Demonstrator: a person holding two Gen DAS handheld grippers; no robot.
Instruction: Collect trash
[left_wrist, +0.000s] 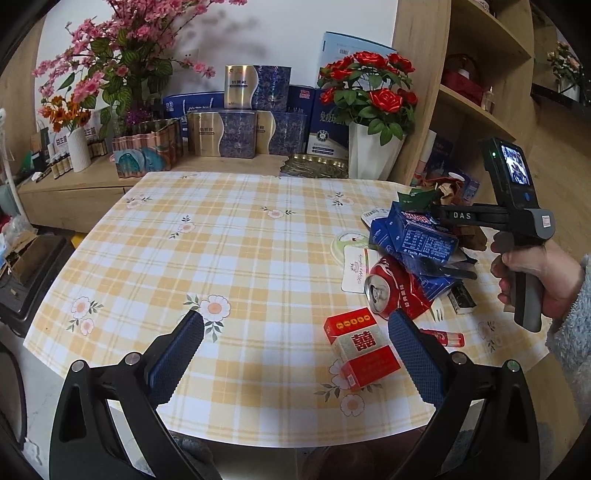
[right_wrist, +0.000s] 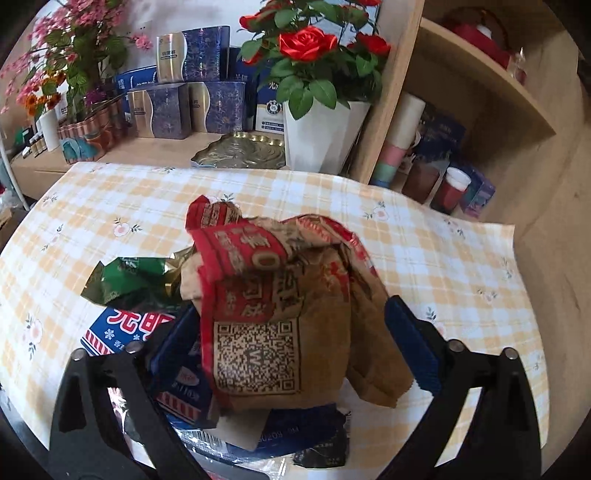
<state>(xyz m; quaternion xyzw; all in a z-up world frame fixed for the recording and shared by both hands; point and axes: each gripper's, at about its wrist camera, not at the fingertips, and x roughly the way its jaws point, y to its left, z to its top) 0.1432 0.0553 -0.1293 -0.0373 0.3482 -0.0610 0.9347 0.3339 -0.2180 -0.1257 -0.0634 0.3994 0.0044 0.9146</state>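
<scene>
The left gripper (left_wrist: 295, 354) stood released above the tablecloth (left_wrist: 184, 258), nothing between its pads. The right gripper (right_wrist: 291, 354) straddled the brown paper bag (right_wrist: 295, 314) atop the trash pile; whether its pads pressed yet, I could not tell. Advised: clamp the bag's middle squarely, without snagging the 1 blue wrapper (right_wrist: 125, 325) beneath.

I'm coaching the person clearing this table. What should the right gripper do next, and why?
Probably close the right gripper on the crumpled brown paper bag. The bag already sits between the open fingers, with a gap still showing at the right pad, so squeezing should secure it before lifting it off the trash pile.
</scene>
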